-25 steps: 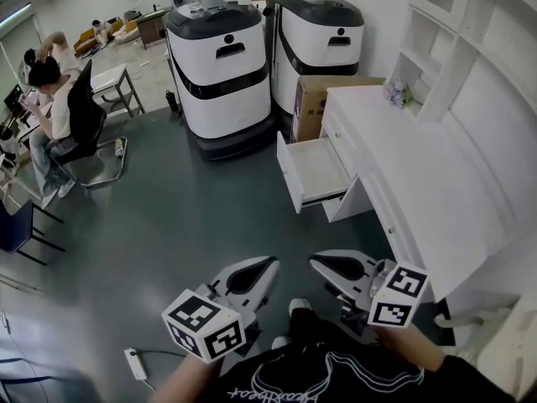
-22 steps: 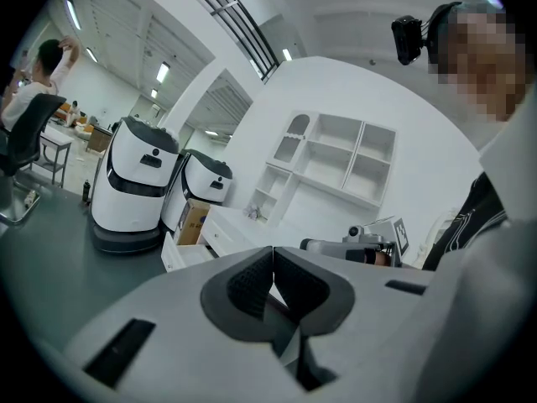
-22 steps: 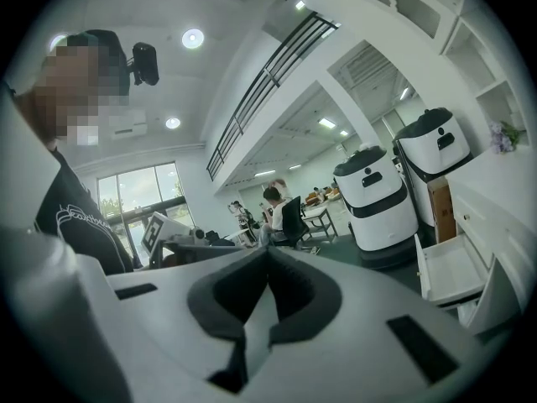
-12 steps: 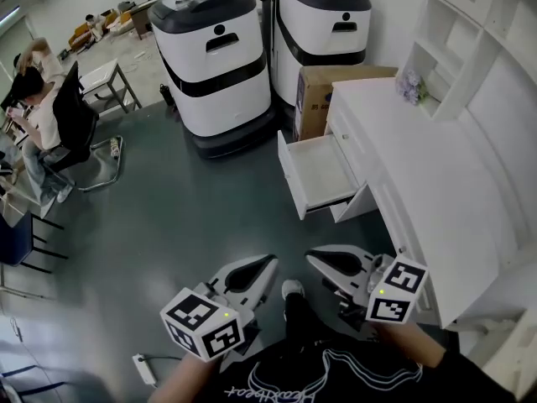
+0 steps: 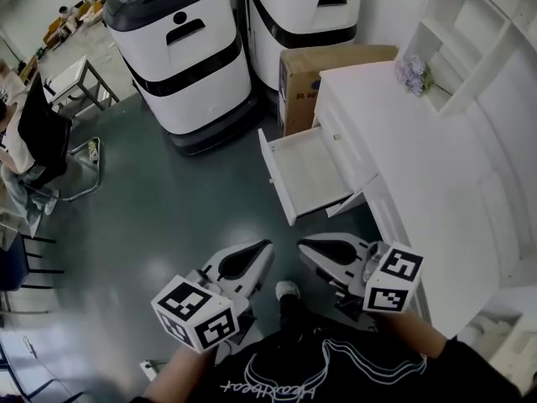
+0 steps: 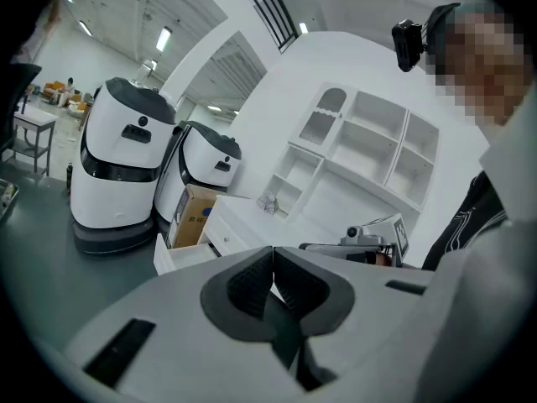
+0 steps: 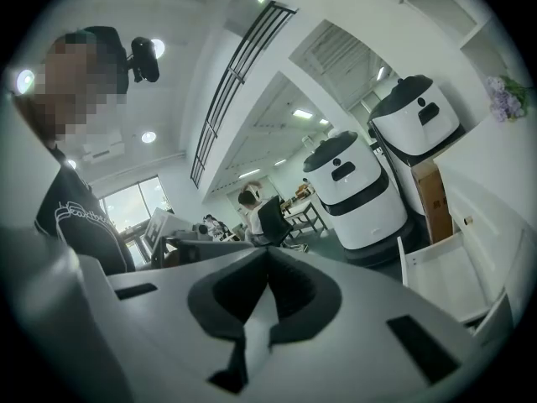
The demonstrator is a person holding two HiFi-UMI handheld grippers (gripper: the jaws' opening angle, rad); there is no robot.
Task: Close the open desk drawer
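Observation:
The white desk (image 5: pixel 419 166) stands at the right with one drawer (image 5: pixel 306 170) pulled out toward the grey floor; the drawer looks empty. The same drawer shows in the left gripper view (image 6: pixel 186 254) and the right gripper view (image 7: pixel 445 275). My left gripper (image 5: pixel 267 247) and right gripper (image 5: pixel 304 243) hang side by side low in the head view, well short of the drawer front. Both are shut with nothing between the pads (image 6: pixel 252 280) (image 7: pixel 289 285).
Two large white-and-black machines (image 5: pixel 180 57) (image 5: pixel 306 11) stand beyond the drawer, with a cardboard box (image 5: pixel 323 74) against the desk end. A white shelf unit (image 5: pixel 478 32) and purple flowers (image 5: pixel 414 74) sit on the desk. A seated person (image 5: pixel 21 133) is far left.
The view has moved closer to the desk, so the open drawer sits nearer and further left in frame. Both grippers stay shut and keep their places in front of me.

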